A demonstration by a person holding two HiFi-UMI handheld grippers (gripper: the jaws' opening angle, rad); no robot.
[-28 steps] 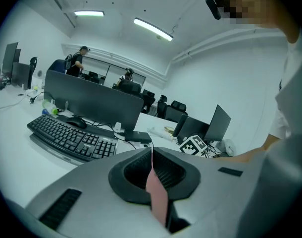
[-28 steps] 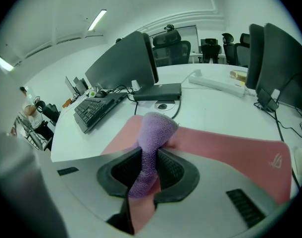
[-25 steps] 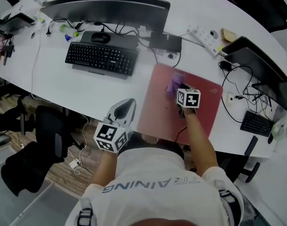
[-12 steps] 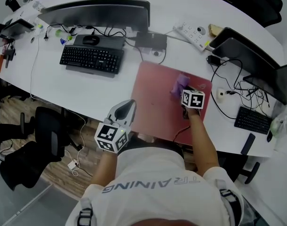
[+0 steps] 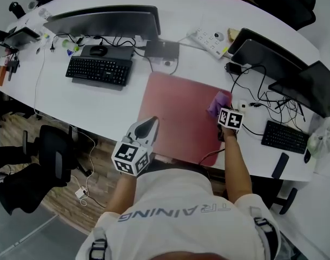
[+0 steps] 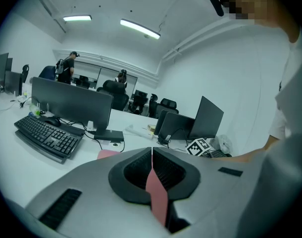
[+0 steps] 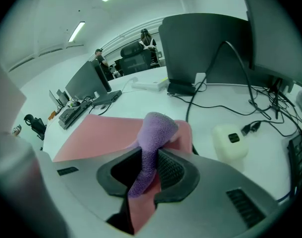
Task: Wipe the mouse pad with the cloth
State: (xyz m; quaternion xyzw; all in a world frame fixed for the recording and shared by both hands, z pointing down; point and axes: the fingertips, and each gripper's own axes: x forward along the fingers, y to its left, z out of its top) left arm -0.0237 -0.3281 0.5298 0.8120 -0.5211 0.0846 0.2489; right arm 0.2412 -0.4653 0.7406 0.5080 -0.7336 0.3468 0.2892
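Observation:
The pink mouse pad (image 5: 178,115) lies on the white desk in front of me. My right gripper (image 5: 223,111) is at the pad's right edge, shut on a purple cloth (image 5: 218,104). In the right gripper view the cloth (image 7: 155,130) bunches up between the jaws of the right gripper (image 7: 150,163), with the mouse pad (image 7: 99,133) beneath it. My left gripper (image 5: 150,123) is over the pad's near left edge. Seen in its own view, the left gripper (image 6: 152,151) is shut with nothing in it, and the mouse pad (image 6: 156,195) shows pink below.
A black keyboard (image 5: 97,71) and a wide monitor (image 5: 103,20) stand at the back left. A power strip (image 5: 208,37), dark screens (image 5: 262,56), cables and a small white box (image 7: 230,140) crowd the right. A second keyboard (image 5: 284,137) lies far right. An office chair (image 5: 51,150) stands below left.
My right gripper has dragged the purple cloth across the pad from its middle to its right edge. The left gripper has stayed at the pad's near left edge.

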